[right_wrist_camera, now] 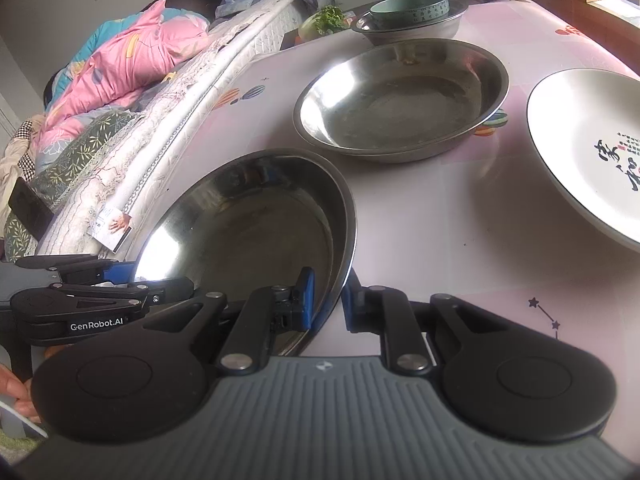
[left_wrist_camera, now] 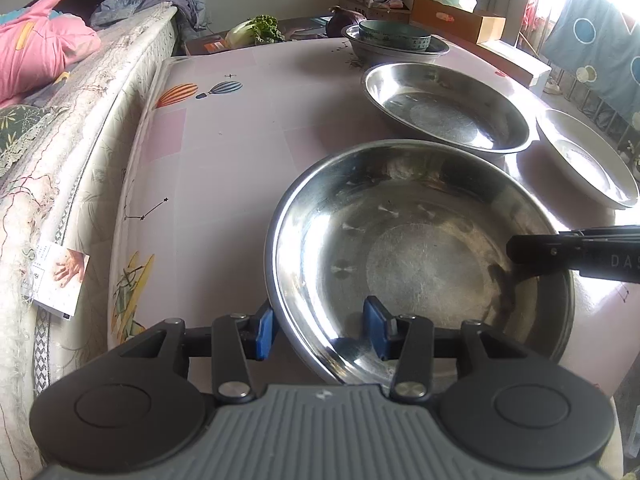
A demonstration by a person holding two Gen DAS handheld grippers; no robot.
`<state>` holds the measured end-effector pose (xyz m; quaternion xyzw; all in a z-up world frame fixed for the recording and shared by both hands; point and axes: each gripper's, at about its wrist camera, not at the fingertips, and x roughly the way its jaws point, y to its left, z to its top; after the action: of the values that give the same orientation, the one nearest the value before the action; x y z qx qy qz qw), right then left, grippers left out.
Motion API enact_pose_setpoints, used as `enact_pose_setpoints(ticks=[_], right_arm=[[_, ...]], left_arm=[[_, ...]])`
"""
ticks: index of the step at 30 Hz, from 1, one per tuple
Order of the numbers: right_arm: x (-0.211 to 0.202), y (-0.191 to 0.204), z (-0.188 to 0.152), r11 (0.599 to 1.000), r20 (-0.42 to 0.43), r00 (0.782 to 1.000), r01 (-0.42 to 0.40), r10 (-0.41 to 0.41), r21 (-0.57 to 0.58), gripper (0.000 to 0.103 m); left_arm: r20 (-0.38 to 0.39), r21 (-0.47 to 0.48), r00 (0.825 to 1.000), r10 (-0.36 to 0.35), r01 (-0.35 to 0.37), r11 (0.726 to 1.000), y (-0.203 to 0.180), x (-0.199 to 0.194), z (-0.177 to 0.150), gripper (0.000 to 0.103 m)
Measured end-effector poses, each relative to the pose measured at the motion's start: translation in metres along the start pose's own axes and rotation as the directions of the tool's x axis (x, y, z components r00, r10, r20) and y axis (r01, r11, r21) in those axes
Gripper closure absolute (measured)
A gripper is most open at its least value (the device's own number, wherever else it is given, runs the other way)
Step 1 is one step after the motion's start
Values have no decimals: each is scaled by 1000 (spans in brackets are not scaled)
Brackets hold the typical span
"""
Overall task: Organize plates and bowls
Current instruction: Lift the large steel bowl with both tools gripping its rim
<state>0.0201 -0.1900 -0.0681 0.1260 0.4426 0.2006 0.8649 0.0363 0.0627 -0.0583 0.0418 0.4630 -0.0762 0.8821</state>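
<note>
On the pink table (left_wrist_camera: 224,128) beside a bed (left_wrist_camera: 60,128), right gripper (right_wrist_camera: 327,300) jaws clench the steel bowl (left_wrist_camera: 420,248); left gripper (left_wrist_camera: 322,330) jaws released.

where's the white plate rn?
Right side of both views: the white plate sits on the table, just right of the far steel dish, beyond the near steel dish.

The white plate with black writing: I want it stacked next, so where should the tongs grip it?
Grip the white plate by its thin raised rim at the near edge, one finger above and one beneath. It lies flat on the table, so only the lip offers a hold, and that side has open space.
</note>
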Motion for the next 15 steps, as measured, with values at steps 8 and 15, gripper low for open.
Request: enact_pose_setpoints(ticks=[8,15], right_arm=[[0,5,3,1000,-5,1000,-18,18,-26,88],[7,6,0,999,-24,999,-42,41,-22,88]], left_arm=[[-15,-27,1000,0,-1,1000,3,-11,-4,57],[-38,-30,999,11,-12,999,6,-9,-7,56]])
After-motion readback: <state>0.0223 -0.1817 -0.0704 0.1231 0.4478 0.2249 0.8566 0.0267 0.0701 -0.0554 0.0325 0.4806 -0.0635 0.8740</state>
